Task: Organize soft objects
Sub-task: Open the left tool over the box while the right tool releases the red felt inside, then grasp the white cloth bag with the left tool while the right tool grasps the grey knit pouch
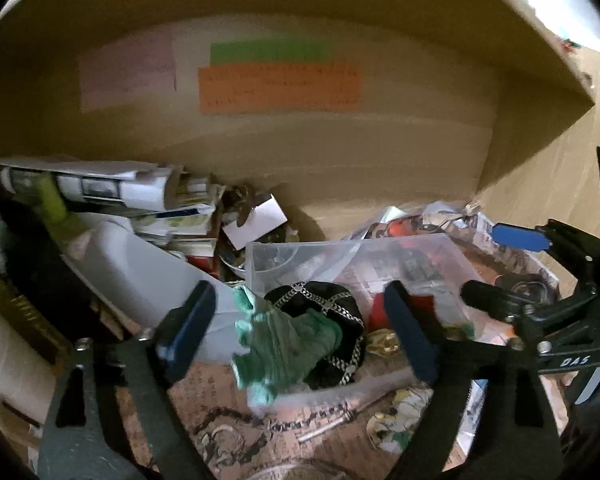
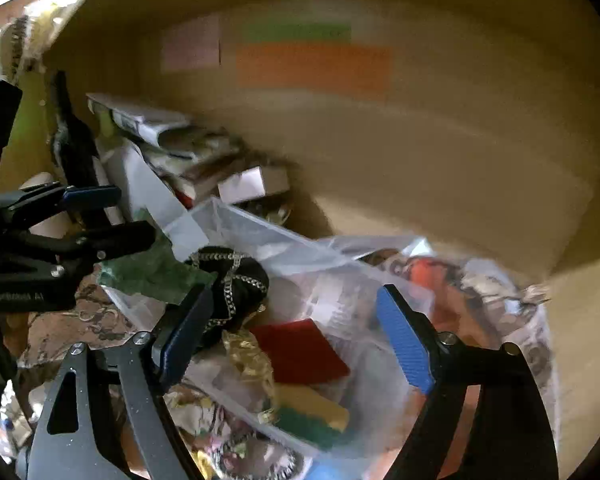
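Green crumpled cloth (image 1: 284, 344) — soft, light — lies between the open, empty jaws of the left gripper (image 1: 300, 340); a bunched fold is best pinched. Right gripper (image 2: 296, 344) is also held open.

green cloth (image 1: 288, 344), black silver-chained pouch (image 1: 324, 304), red sponge (image 2: 300, 350), blue-padded claw (image 2: 300, 336)

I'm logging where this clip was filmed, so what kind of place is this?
Probably a cluttered home storage corner or shelf nook. Brown panel walls with coloured paper notes enclose a jumble: stacked papers, a clear plastic bin, a green cloth.
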The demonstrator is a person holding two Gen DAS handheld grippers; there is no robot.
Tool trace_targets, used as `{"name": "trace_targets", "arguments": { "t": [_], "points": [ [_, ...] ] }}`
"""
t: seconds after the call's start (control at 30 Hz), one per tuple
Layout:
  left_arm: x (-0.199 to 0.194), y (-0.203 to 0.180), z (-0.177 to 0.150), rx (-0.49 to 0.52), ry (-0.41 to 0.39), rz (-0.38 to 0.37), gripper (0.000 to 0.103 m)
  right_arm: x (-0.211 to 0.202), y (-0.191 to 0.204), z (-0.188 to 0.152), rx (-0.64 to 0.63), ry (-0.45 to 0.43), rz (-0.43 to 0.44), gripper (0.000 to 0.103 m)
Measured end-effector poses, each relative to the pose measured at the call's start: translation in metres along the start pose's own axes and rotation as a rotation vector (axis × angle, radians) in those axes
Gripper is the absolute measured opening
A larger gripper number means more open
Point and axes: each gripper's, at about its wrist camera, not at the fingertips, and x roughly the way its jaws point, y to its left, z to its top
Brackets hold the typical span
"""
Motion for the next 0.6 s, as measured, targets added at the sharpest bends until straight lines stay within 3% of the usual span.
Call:
{"name": "trace_targets", "arguments": {
  "t": [0.13,0.3,0.6],
  "points": [
    [-0.023,-0.001,-0.016,-0.004,-0.020,0.002,0.100,-0.029,0.002,-0.012,-0.007,-0.049,-0.012,0.094],
    [-0.038,-0.005,-0.044,0.009,0.014,0.006,0.102,-0.051,0.006,-0.038,-0.003,-0.074,-0.039,0.096],
    [-0.038,-0.019,-0.106,-0.001,0.136,-0.025,0.102,-0.058,0.010,-0.098,0.071,0.023,-0.045,0.097]
  ]
}}
